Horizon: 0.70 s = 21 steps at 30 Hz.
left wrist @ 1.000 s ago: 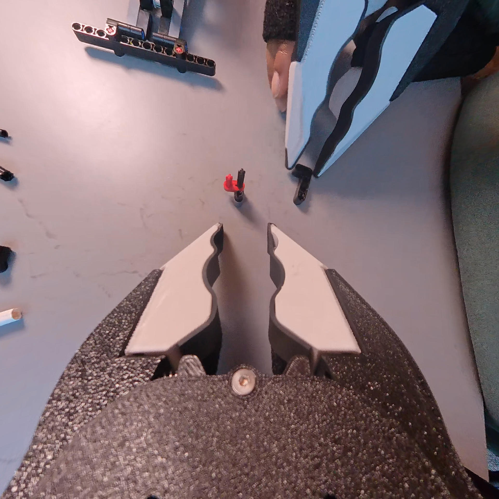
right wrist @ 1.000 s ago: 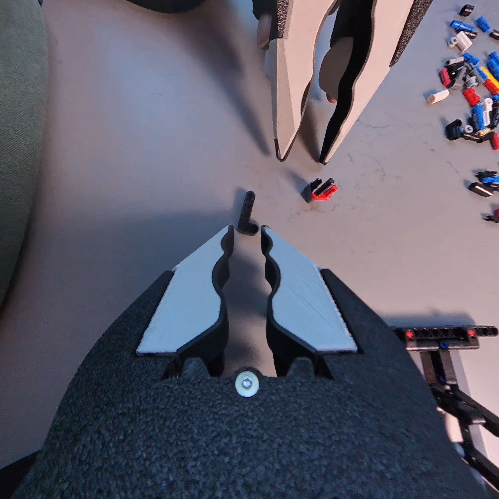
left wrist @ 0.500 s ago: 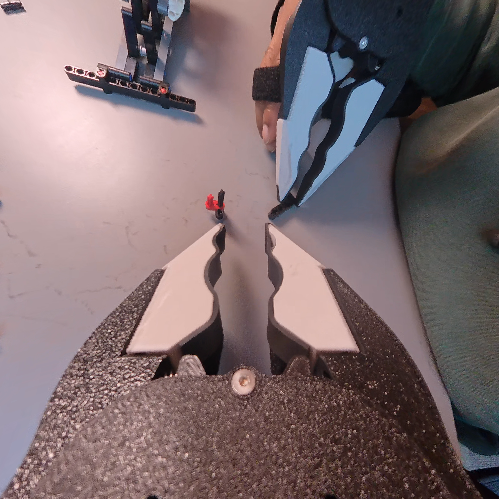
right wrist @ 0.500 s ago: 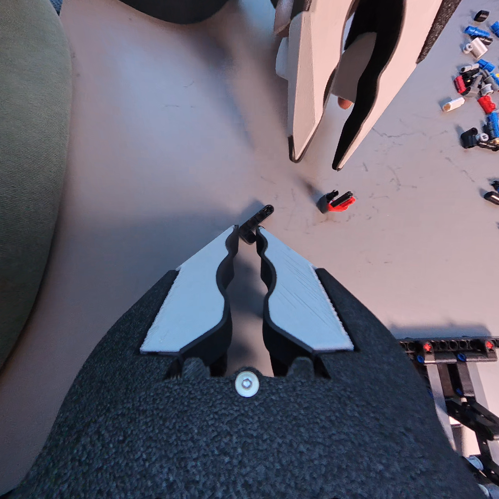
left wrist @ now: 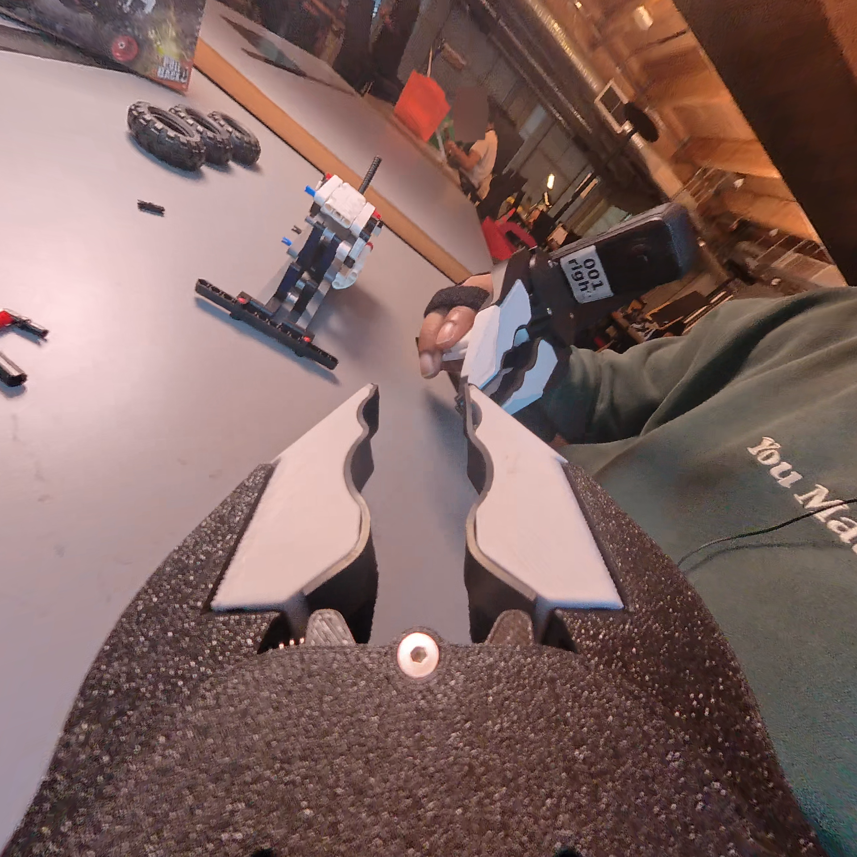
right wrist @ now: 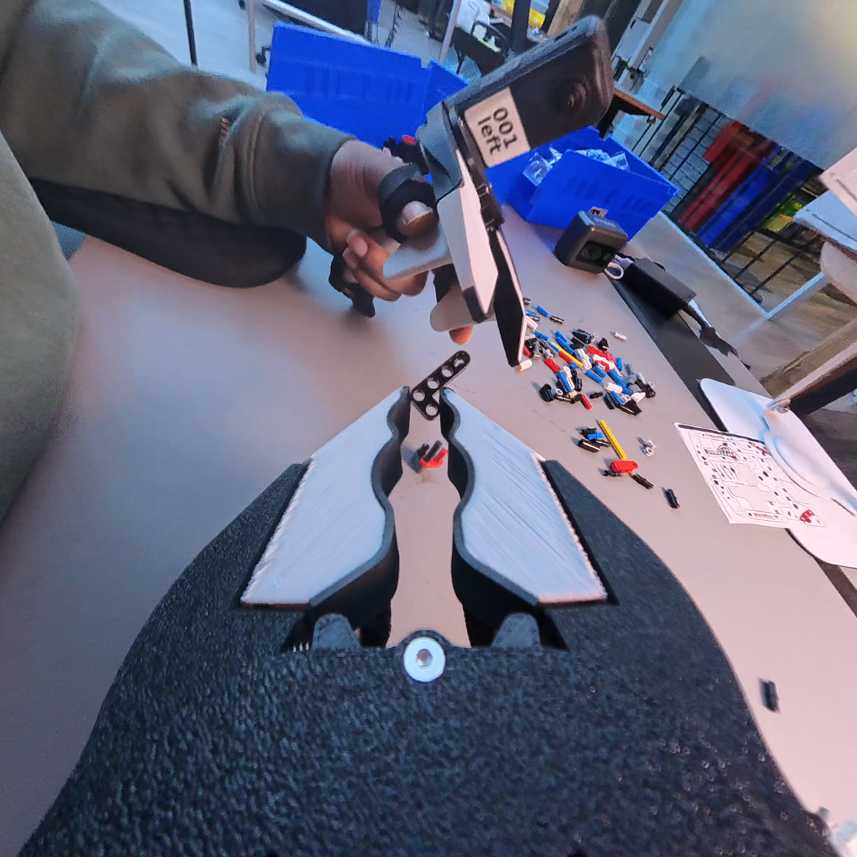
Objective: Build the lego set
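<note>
- Lifted since the earlier frame: right claw [right wrist: 424,402] has raised the black L-shaped beam [right wrist: 436,385] off the worktop [right wrist: 195,371]; both claws now tilt up from a downward aim.
- Right claw pinches the beam's short leg; left claw [left wrist: 419,403] is spread, holding nothing.
- Risk: the thin tip grip on smooth plastic may let the perforated beam pivot or drop.
- Red-and-black pin piece [right wrist: 431,457] lies below; the partly built model [left wrist: 320,259], rigid studless beams, stands well apart.
</note>
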Tool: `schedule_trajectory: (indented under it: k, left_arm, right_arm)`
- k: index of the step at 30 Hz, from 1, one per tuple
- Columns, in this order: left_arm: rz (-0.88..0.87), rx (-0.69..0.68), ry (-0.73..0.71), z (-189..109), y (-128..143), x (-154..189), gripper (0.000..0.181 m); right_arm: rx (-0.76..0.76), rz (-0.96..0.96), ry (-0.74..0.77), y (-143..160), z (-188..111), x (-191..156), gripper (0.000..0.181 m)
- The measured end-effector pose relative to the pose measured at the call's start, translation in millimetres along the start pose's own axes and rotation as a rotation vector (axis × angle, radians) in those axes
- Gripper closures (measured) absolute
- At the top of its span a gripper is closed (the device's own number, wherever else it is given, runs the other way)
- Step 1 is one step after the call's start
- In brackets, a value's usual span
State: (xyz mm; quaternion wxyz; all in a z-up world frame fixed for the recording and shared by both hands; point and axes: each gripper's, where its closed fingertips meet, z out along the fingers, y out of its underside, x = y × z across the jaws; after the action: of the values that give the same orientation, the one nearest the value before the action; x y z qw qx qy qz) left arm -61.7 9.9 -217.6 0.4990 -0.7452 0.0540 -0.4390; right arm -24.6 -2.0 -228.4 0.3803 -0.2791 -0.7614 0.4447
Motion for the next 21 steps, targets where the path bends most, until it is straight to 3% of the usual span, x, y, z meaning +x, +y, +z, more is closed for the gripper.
schedule_trajectory:
  k: [4,8,11,15,21]
  left_arm:
    - [0.185,-0.022,-0.008,7.3,1.7,12.4,0.142]
    - [0.564,-0.081,-0.209,8.0,1.5,10.2,0.143]
    - [0.694,-0.132,-0.231,14.6,9.0,17.6,0.146]
    - [0.825,-0.234,-0.257,24.5,25.7,16.4,0.149]
    - [0.904,-0.338,-0.278,29.0,41.5,12.1,0.171]
  right_arm:
    - [0.085,0.253,-0.014,-13.4,-5.4,12.6,0.169]
    - [0.178,0.632,-0.182,-21.3,-15.9,16.5,0.170]
    - [0.152,0.829,-0.303,-15.8,-15.6,9.6,0.170]
    - [0.092,0.942,-0.425,-7.0,-10.7,-7.8,0.170]
    - [0.071,0.996,-0.479,-2.8,-9.1,-15.2,0.170]
